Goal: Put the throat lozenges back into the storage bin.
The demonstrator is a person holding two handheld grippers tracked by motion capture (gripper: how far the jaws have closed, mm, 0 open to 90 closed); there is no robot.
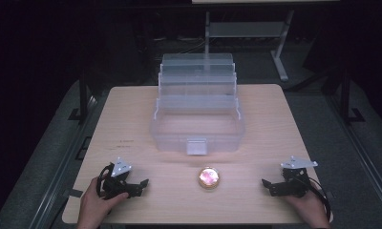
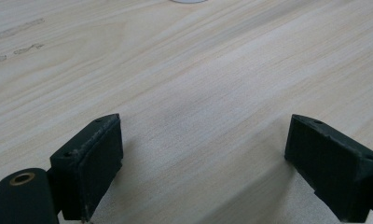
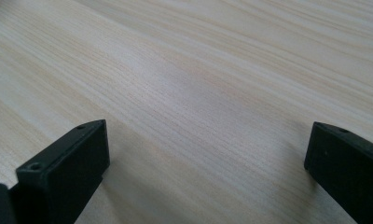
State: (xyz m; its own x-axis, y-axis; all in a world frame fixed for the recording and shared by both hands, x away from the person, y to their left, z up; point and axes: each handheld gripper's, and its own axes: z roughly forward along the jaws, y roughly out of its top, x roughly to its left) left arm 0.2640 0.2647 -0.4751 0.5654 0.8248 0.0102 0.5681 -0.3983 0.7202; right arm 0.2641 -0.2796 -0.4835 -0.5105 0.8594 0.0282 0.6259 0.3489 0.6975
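A clear plastic box (image 1: 197,125) with its lid raised stands at the middle of the light wooden table (image 1: 132,119). In front of it lies a small round gold-rimmed object with a pinkish top (image 1: 208,177). My left gripper (image 1: 142,185) rests near the table's front left, held by a hand, jaws spread wide with only bare wood between them (image 2: 203,140). At the front right, my right gripper (image 1: 267,185) is also open over bare wood (image 3: 208,149). Both point inward toward the round object, well apart from it.
The box's white latch (image 1: 196,146) faces the front edge. A pale object's edge (image 2: 188,1) peeks in at the top of the left gripper view. Faint marks (image 1: 125,141) lie on the table's left part. Dark floor and a metal frame (image 1: 246,31) lie beyond the table.
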